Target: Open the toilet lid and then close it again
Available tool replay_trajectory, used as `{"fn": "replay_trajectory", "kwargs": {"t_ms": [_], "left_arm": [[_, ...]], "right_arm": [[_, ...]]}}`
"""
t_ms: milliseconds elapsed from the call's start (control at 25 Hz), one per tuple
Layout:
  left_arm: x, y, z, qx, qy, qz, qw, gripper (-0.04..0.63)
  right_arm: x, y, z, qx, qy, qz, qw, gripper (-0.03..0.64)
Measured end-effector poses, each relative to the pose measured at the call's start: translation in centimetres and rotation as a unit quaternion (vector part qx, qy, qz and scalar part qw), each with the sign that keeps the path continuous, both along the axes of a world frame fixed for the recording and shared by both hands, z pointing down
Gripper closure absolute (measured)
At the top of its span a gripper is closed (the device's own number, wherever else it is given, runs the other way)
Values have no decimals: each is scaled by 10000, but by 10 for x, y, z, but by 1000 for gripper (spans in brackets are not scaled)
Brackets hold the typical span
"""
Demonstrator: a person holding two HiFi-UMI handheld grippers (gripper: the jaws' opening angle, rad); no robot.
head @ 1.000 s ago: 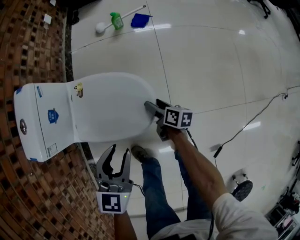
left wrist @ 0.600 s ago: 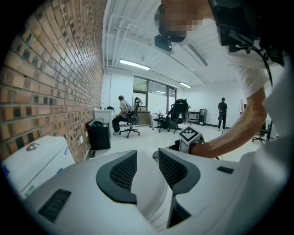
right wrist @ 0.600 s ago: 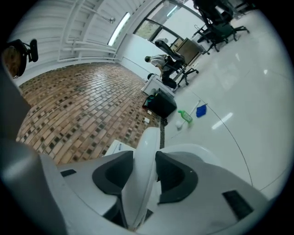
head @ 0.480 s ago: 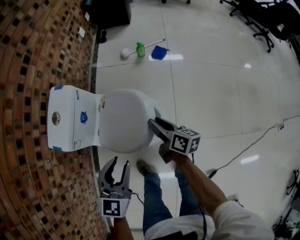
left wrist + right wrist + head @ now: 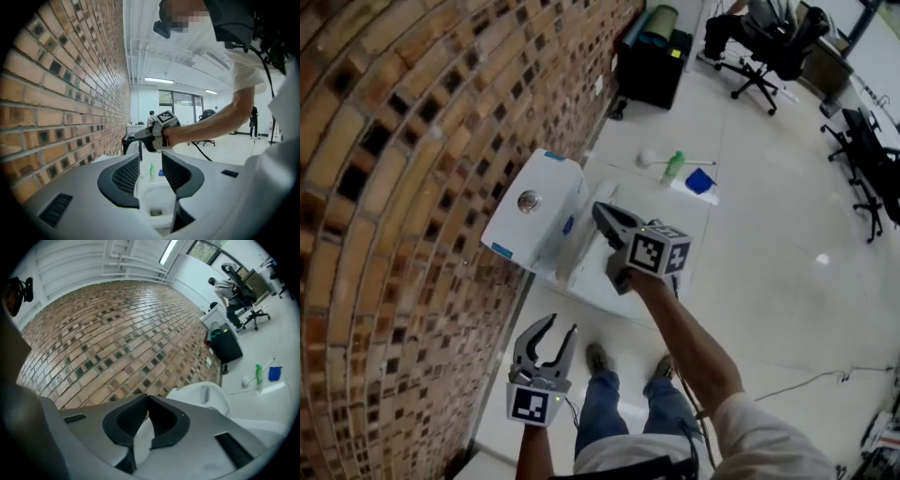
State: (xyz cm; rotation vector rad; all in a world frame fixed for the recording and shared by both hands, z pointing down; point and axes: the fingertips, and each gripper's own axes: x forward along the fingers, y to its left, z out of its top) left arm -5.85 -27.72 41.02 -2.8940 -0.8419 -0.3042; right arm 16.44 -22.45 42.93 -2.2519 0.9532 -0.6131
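Observation:
A white toilet stands against the brick wall, its tank [image 5: 530,220] topped by a round flush button. The lid [image 5: 577,246] stands raised, seen edge-on in front of the tank. My right gripper [image 5: 599,212] is at the lid's top edge with its jaws shut tip to tip; nothing shows between the tips [image 5: 148,401], and the white lid [image 5: 140,437] lies just beyond them. My left gripper [image 5: 558,328] hangs open and empty below and to the left, apart from the toilet. Between its jaws [image 5: 151,159] I see the open bowl [image 5: 152,206] and the right gripper [image 5: 143,138].
The brick wall [image 5: 403,187] runs close along the left. Past the toilet, a green bottle [image 5: 673,166], a blue item [image 5: 700,180] and a white brush [image 5: 648,157] lie on the tiled floor. A black bin [image 5: 654,56] and office chairs [image 5: 759,47] stand farther back. The person's legs [image 5: 628,403] are below.
The lid has gone from lying flat to standing upright. My right gripper rose with its front edge and its jaws closed. The left gripper also rose, still open.

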Motion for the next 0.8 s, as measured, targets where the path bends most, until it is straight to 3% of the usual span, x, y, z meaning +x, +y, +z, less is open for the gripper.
{"fn": "replay_trajectory", "kwargs": {"t_ms": [200, 440, 640, 800], "left_arm": [[-8, -52, -9, -213, 131, -499, 9984, 454], [-19, -96, -2, -156, 110, -816, 9965, 454], [-20, -111, 1, -379, 48, -1024, 9940, 454], [-14, -104, -13, -551, 111, -926, 9941, 454]], "right_arm": [[36, -84, -19, -816, 516, -296, 9949, 611], [59, -121, -7, -771, 483, -226, 9956, 609], [58, -124, -5, -720, 442, -448, 9954, 604], [36, -108, -32, -660, 842, -721, 9916, 597]]}}
